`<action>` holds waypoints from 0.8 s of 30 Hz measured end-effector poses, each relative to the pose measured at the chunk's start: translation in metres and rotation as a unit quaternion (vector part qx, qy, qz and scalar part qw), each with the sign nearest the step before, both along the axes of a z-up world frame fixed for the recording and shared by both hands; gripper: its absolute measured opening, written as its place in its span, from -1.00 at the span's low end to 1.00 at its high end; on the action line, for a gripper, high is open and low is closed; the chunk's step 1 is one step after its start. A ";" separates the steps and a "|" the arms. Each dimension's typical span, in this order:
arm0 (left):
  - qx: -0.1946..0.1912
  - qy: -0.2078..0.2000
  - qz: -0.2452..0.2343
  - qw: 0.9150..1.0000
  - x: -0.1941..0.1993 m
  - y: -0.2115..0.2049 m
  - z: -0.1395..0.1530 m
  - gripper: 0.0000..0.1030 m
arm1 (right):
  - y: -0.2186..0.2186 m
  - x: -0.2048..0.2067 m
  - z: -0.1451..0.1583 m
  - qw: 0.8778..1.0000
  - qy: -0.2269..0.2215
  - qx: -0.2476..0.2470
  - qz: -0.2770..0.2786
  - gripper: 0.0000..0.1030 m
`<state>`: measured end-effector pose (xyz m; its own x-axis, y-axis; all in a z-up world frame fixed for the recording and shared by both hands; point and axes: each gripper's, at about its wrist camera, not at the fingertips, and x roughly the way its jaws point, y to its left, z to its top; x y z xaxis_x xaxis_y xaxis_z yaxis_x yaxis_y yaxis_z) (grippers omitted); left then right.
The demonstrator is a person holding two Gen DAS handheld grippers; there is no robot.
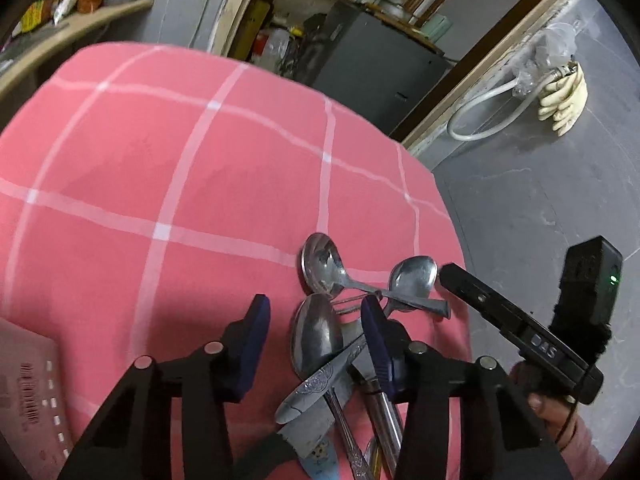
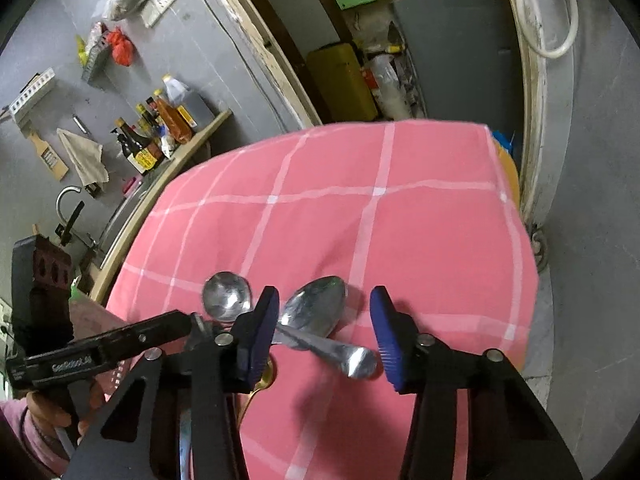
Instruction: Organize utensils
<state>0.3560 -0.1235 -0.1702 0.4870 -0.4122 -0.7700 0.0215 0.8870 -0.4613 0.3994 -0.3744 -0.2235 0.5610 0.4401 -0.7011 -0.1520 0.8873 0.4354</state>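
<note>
A heap of steel utensils lies on the pink checked tablecloth (image 1: 160, 168): a round ladle-like spoon (image 1: 322, 262), a smaller spoon (image 1: 414, 278), a large spoon (image 1: 316, 330) and a table knife (image 1: 320, 386) crossing it. My left gripper (image 1: 316, 340) is open, its right finger (image 1: 378, 344) over the heap. My right gripper (image 2: 326, 332) is open above a spoon (image 2: 318, 308) and a flat steel handle (image 2: 340, 354); the round spoon (image 2: 226, 296) lies just left of it.
A pink perforated box (image 1: 28, 384) sits at the table's left edge. The table's right edge drops to grey floor (image 1: 540, 200). A counter with sauce bottles (image 2: 160, 136) and a sink tap (image 2: 70, 200) stand to the left. A doorway with clutter lies beyond.
</note>
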 end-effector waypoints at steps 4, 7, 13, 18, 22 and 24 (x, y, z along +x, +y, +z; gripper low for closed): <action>-0.007 0.018 -0.005 1.000 0.001 -0.001 -0.010 -0.34 | 0.003 0.008 -0.014 1.000 0.019 0.013 0.008 -0.25; -0.011 0.022 -0.002 1.000 0.003 -0.001 -0.012 -0.47 | 0.003 0.011 -0.016 1.000 0.015 0.026 0.008 -0.28; -0.006 0.021 -0.015 1.000 0.006 0.000 -0.009 -0.84 | 0.007 0.014 -0.018 0.999 0.022 0.032 0.003 -0.77; -0.008 0.021 -0.024 0.999 0.005 0.000 0.000 -0.93 | 0.007 0.003 -0.003 0.999 0.007 0.038 -0.007 -0.87; 0.013 0.005 -0.031 0.999 -0.001 -0.001 0.018 -0.94 | 0.010 -0.010 0.026 0.999 -0.027 0.013 -0.019 -0.90; 0.019 -0.008 -0.034 0.999 -0.005 0.000 0.029 -0.94 | 0.015 -0.019 0.047 0.998 -0.051 -0.009 -0.024 -0.90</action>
